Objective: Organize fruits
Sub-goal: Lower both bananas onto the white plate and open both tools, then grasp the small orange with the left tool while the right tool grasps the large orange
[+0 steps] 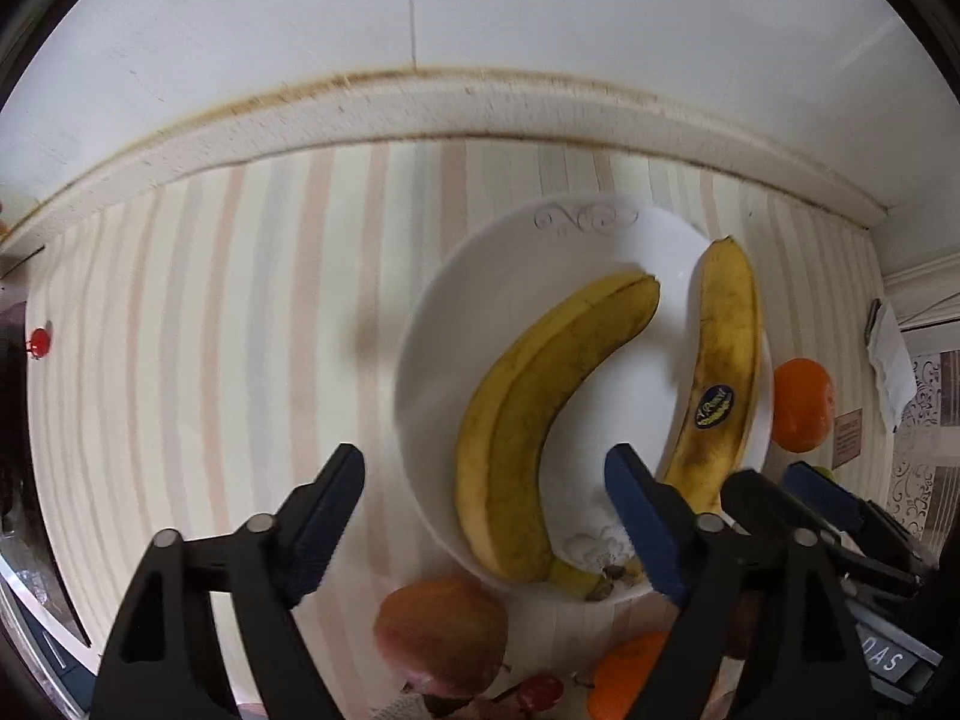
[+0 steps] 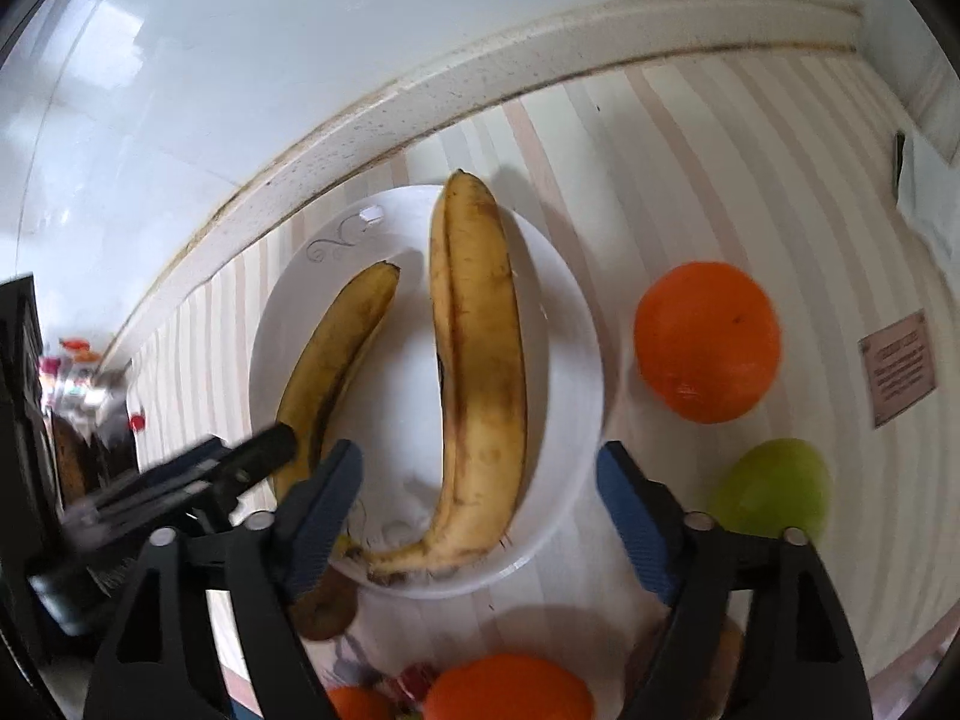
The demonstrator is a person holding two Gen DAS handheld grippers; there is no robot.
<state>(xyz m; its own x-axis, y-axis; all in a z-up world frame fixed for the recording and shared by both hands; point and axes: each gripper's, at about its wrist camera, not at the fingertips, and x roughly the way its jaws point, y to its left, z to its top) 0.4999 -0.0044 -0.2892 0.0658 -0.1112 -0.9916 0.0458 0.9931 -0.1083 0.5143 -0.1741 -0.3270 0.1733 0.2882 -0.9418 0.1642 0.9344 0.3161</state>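
Two bananas (image 2: 480, 360) (image 1: 540, 432) lay side by side on one white plate (image 2: 570, 372), with one orange (image 2: 708, 342) and one green fruit (image 2: 774, 489) on the cloth to its right, and one reddish apple (image 1: 441, 636) near its front edge. Both grippers, left gripper (image 1: 486, 516) and right gripper (image 2: 480, 516), hovered over the plate's near side with jaws spread wide, holding and touching nothing. Striped tablecloth (image 1: 240, 330) ran back to a speckled ledge (image 1: 420, 108) under a white wall (image 1: 540, 12).

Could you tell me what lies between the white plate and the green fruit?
Only bare striped cloth separates the white plate from the green fruit, shown in the right wrist view.
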